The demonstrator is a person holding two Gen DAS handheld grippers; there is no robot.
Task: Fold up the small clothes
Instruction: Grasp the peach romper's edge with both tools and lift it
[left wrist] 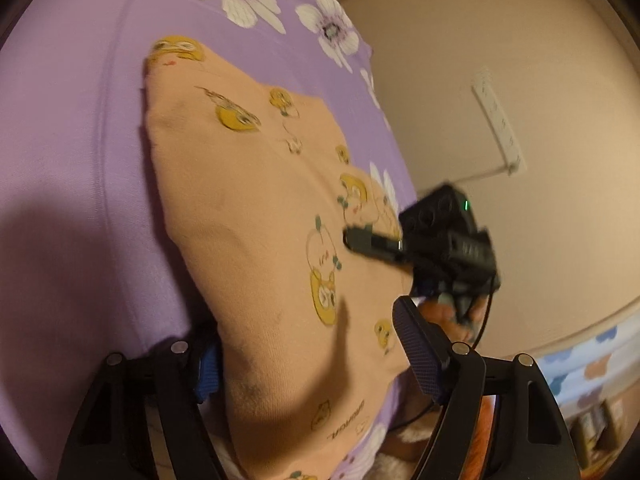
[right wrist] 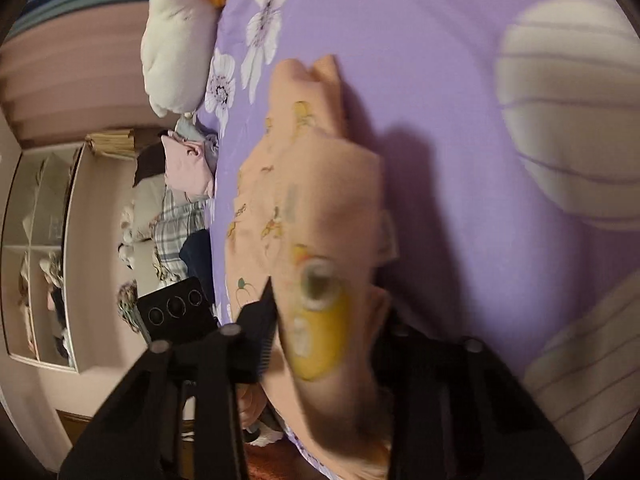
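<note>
- Garment (left wrist: 256, 216): small peach piece printed with yellow cartoon ducks; it lies on the bed, its far part spread over the sheet, its near edge lifted toward my two tools. In the right wrist view it (right wrist: 304, 208) shows bunched and blurred, one layer doubled over another.
- My left tool (left wrist: 308, 364): fingers spread wide, one on each side of the garment's near edge. The right finger (left wrist: 416, 352) stands clear beside the cloth; the left finger, with its blue pad, is partly hidden behind the fabric. I cannot see the cloth gripped between them.
- My right tool (right wrist: 324, 320): cloth fills the gap between its fingers and drapes over them, blurred. I cannot tell whether the fingers are pressed onto the garment or merely under it. From the left wrist view this tool (left wrist: 360, 240) reaches in over the garment's right edge, also blurred.
- Bed sheet (left wrist: 80, 160): purple with white flowers, carrying the garment.
- Plush toy (right wrist: 176, 52): white with orange, at the far left of the bed.
- Heap of clothes (right wrist: 188, 168): pink, plaid and dark pieces, left of the bed.
- Power strip (left wrist: 500, 120): white, on the beige wall at right.
</note>
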